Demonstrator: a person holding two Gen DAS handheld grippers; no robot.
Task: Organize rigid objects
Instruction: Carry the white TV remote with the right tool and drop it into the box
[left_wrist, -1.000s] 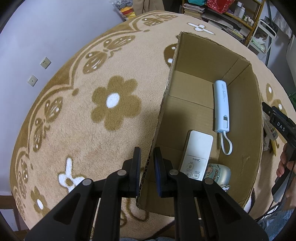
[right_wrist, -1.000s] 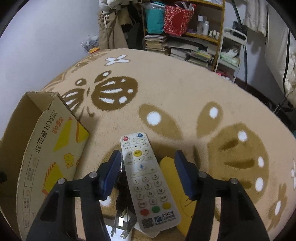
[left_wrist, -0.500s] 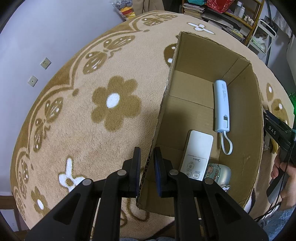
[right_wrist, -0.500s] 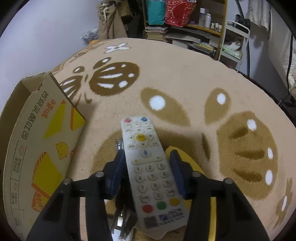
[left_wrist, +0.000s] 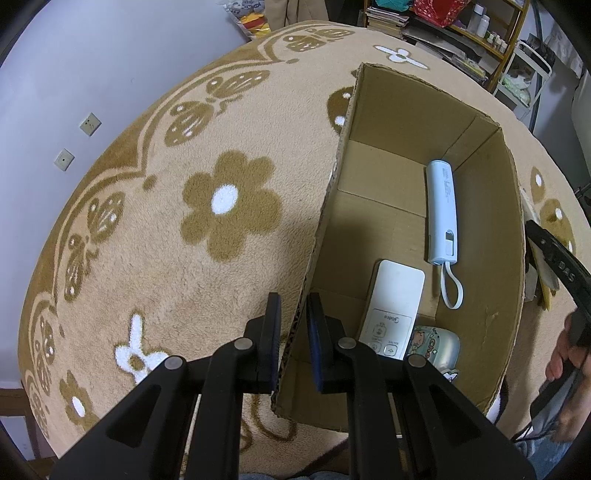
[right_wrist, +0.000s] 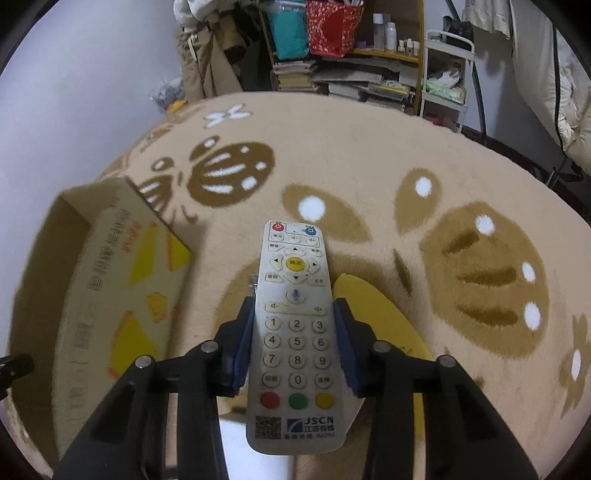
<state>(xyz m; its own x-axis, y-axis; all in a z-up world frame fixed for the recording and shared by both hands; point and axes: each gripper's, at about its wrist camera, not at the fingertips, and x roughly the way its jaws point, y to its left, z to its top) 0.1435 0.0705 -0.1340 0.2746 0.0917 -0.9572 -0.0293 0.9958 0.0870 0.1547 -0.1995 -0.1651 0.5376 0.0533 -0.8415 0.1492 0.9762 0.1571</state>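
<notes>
Right claw closing on the remote, left claw pinning the box wall.

The right claw has its jaws closing, pads pressing the sides of the white remote at its number keys, above the flowered carpet beside the cardboard box. The grip sits low on a long body, so the remote could tip or slide out on the way over. The left claw stays clamped shut on the box wall; inside lie a pale blue device and a white controller. A second ago the jaws stood clear of the remote on the carpet; now it is lifted.
</notes>
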